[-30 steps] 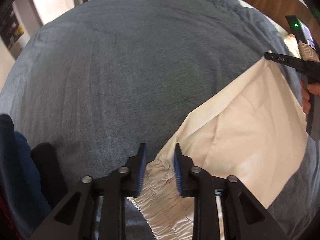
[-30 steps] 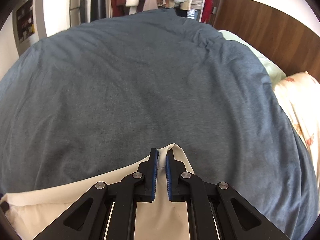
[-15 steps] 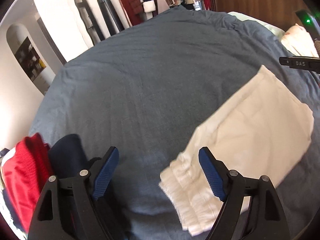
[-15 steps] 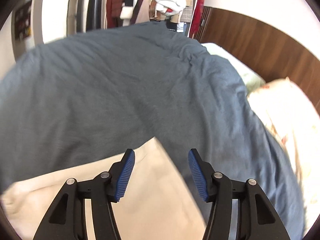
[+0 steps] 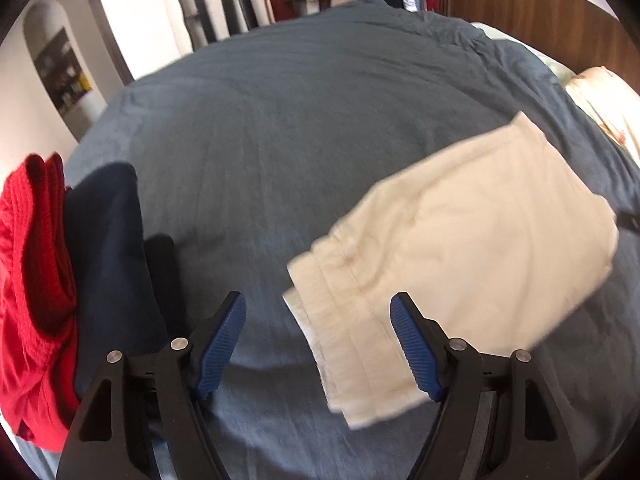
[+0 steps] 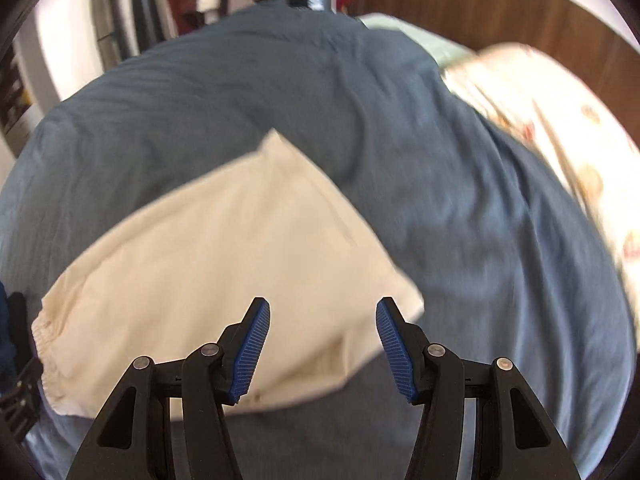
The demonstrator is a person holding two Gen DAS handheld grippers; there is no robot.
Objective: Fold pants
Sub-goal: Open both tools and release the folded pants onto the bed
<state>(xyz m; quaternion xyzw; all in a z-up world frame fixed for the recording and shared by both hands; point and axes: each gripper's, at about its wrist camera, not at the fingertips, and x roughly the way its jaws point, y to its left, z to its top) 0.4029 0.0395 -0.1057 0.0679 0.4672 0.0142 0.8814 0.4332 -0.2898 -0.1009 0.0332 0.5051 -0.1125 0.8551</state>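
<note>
The cream pants (image 5: 460, 240) lie folded into a compact rectangle on the blue-grey bedspread (image 5: 280, 120). Their gathered waistband end faces my left gripper (image 5: 318, 344), which is open and empty, raised above it. In the right wrist view the folded pants (image 6: 208, 264) lie below and left of my right gripper (image 6: 322, 344), which is open, empty and lifted off the cloth.
A red knit garment (image 5: 32, 272) and a dark navy garment (image 5: 108, 240) lie at the bed's left edge. A floral pillow (image 6: 552, 128) and wooden headboard (image 6: 500, 12) are at the right. Clothes hang beyond the bed's far end.
Both grippers were shut on the pants a second ago. They let go, opened wide and pulled back upward; the pants now lie folded on the bed.
</note>
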